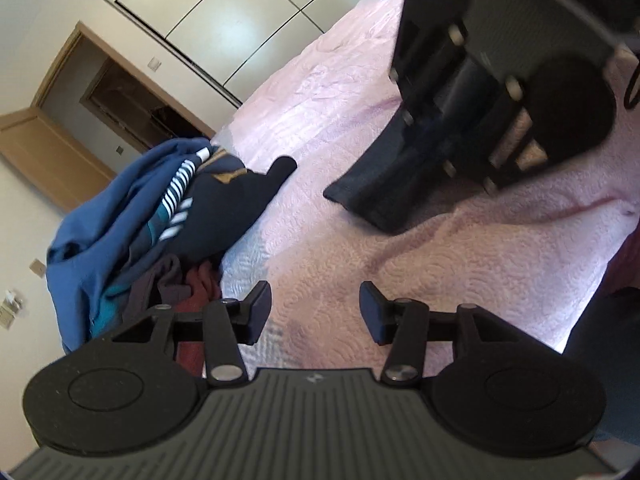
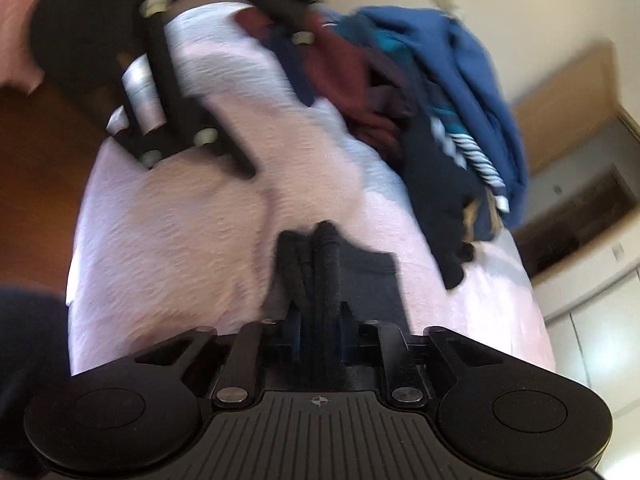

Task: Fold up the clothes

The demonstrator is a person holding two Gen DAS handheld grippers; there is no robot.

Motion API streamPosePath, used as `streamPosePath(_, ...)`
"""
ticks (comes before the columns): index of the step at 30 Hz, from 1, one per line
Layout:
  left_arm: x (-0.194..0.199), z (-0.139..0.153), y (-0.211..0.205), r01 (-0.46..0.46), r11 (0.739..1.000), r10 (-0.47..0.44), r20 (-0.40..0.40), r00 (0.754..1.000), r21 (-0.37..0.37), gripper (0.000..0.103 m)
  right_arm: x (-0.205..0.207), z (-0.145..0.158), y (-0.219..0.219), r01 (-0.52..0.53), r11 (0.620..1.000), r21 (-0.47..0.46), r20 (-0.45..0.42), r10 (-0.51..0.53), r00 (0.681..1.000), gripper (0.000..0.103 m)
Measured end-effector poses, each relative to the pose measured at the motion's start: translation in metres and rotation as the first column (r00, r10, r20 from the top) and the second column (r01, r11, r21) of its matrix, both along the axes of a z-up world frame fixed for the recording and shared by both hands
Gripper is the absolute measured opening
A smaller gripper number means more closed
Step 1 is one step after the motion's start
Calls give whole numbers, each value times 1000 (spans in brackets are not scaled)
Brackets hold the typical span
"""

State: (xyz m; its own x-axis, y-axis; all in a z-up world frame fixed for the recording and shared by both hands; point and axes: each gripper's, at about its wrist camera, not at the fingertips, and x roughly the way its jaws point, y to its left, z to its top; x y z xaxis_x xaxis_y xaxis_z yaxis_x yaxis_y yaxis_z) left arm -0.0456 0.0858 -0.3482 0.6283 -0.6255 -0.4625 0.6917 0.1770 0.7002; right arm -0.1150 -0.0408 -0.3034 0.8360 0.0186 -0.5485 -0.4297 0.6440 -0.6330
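Observation:
A dark navy folded garment (image 1: 380, 188) hangs over the pink bedspread (image 1: 460, 260), held from above by my right gripper (image 1: 436, 120). In the right wrist view my right gripper (image 2: 316, 320) is shut on that dark garment (image 2: 320, 264), whose bunched folds stick out between the fingers. My left gripper (image 1: 315, 312) is open and empty, low over the bedspread, with the pile of clothes to its left. The left gripper also shows at the top left of the right wrist view (image 2: 168, 92).
A pile of unfolded clothes (image 1: 160, 220), blue, navy, striped and maroon, lies at the bed's edge; it also shows in the right wrist view (image 2: 440, 112). White wardrobe doors (image 1: 224, 12) and a wooden doorway (image 1: 100, 112) stand behind. Wood floor (image 2: 36, 168) lies beside the bed.

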Motion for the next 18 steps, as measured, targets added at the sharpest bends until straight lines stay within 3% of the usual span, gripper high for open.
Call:
streamPosePath(4, -10, 6, -13, 44, 999, -44, 24, 999, -22, 46, -16, 46, -29, 54, 975, 217, 124, -82, 989, 12)
streamPosePath(5, -14, 9, -18, 59, 998, -58, 25, 998, -30, 46, -26, 64, -44, 73, 950, 304, 167, -129, 978, 12)
streamPosePath(7, -25, 14, -29, 98, 994, -98, 18, 995, -48, 46, -56, 103, -91, 108, 836, 538, 241, -275, 931, 12)
streamPosePath(9, -36, 19, -41, 139, 988, -139, 12, 990, -66, 46, -106, 132, -152, 104, 667, 738, 305, -467, 830, 12)
streamPosePath(12, -59, 25, -67, 238, 969, -237, 21, 971, -62, 46, -198, 139, -237, 95, 432, 897, 287, -730, 620, 12)
streamPosePath(15, -82, 31, -98, 336, 940, -336, 11, 942, -61, 46, -291, 98, -313, 106, 148, 983, 97, -917, 386, 12)
streamPosePath(17, -102, 35, -124, 410, 910, -410, 0, 912, -57, 46, -336, 50, -355, 106, -97, 990, -122, -957, 264, 12)
streamPosePath(18, -112, 36, -137, 443, 895, -444, 0, 896, -53, 46, -351, 26, -372, 108, -210, 972, -230, -948, 222, 12)
